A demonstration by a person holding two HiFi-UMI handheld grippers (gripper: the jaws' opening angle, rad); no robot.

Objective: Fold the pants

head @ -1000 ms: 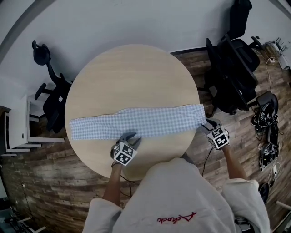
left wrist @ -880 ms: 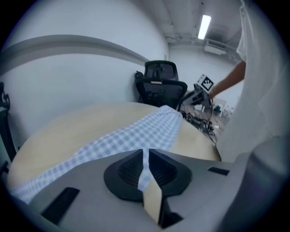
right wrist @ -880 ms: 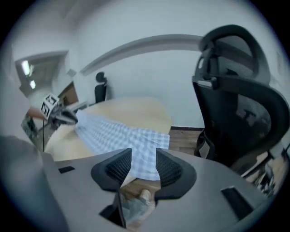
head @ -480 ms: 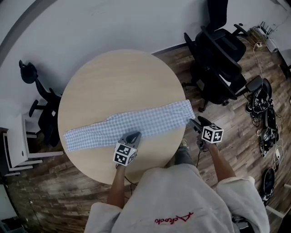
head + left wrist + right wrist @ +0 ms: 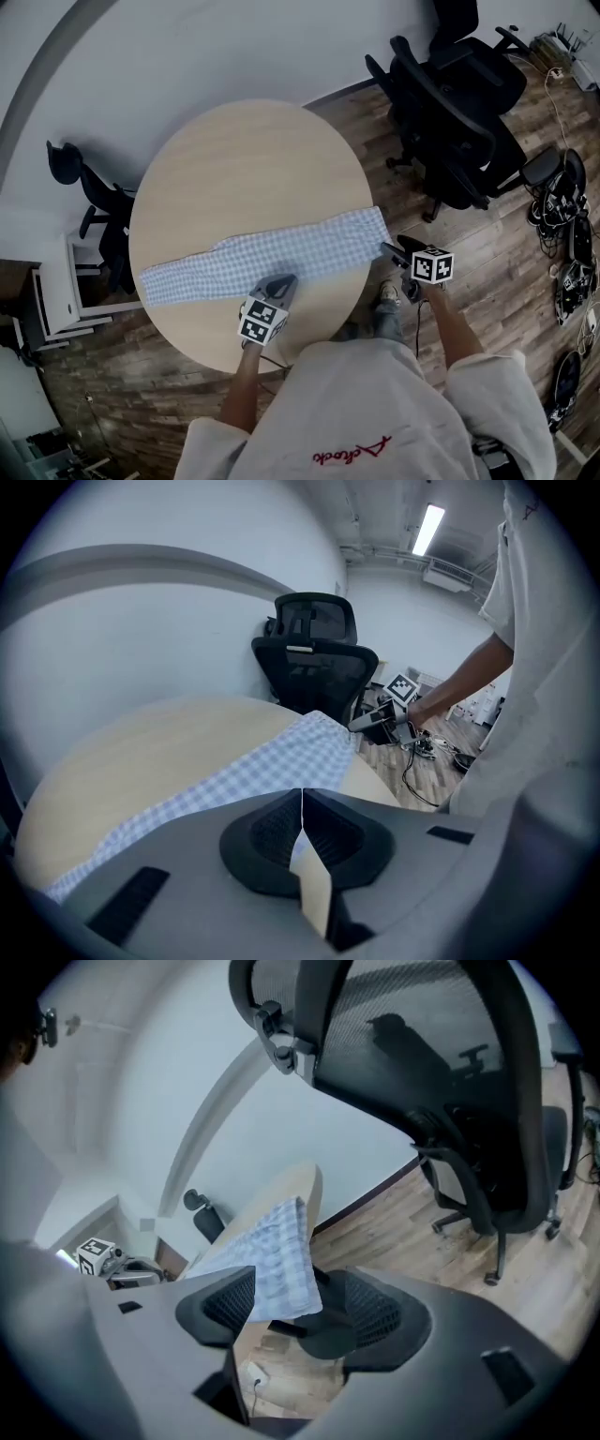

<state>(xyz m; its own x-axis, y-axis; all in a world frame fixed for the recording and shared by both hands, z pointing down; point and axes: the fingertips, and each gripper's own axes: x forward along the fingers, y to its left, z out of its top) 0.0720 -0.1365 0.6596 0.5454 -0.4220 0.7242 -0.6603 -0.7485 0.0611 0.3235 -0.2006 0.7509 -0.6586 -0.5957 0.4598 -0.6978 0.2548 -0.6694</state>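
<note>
**Checked pants [image 5: 281,248] stretched across round table [image 5: 234,159]**

Holds left gripper [image 5: 281,283] pressed shut, right at the pants' near edge. Has just been spreading right gripper [image 5: 387,250] wide, with the overhanging pants end between its fingers, unpressed.

Pants [image 5: 281,251] lie across surface [image 5: 244,159], left tool [image 5: 279,281] at near edge, right tool [image 5: 389,251] off right end, chair [image 5: 459,122] behind.
</note>
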